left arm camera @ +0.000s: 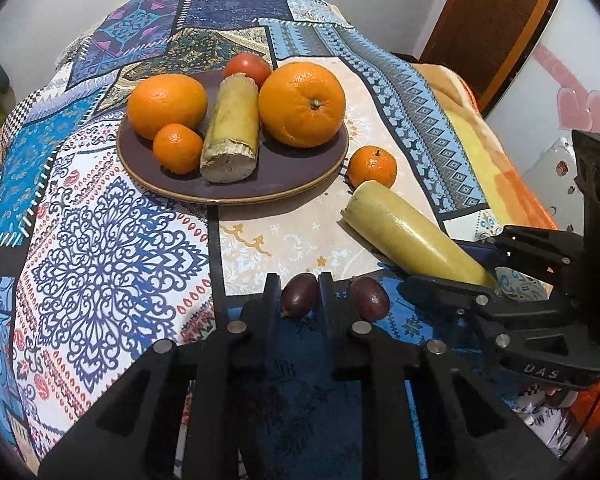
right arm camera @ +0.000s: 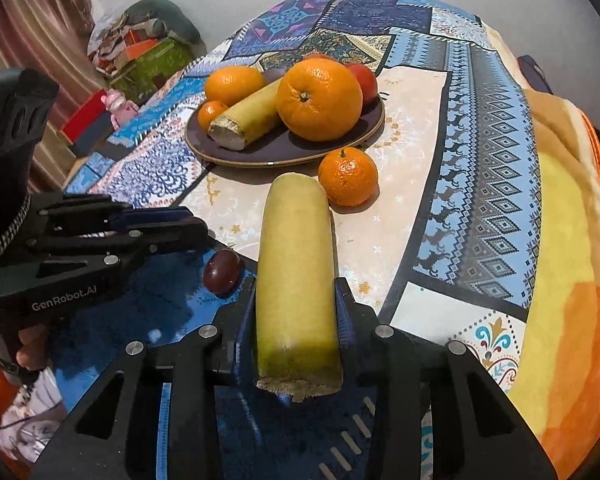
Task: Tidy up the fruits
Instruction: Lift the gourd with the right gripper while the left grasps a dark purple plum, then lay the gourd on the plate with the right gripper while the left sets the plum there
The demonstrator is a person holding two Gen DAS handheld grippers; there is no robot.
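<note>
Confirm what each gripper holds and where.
Left gripper pinches a dark grape across its middle. Right gripper clamps the yellow-green stalk piece near its cut end.

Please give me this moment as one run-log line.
left gripper: shut on grape | right gripper: shut on sugarcane piece | plate: partly filled

A home: patchwork tablecloth [left arm camera: 112,216], wooden door [left arm camera: 496,20], cluttered belongings [right arm camera: 140,52] beside a curtain [right arm camera: 32,24].
</note>
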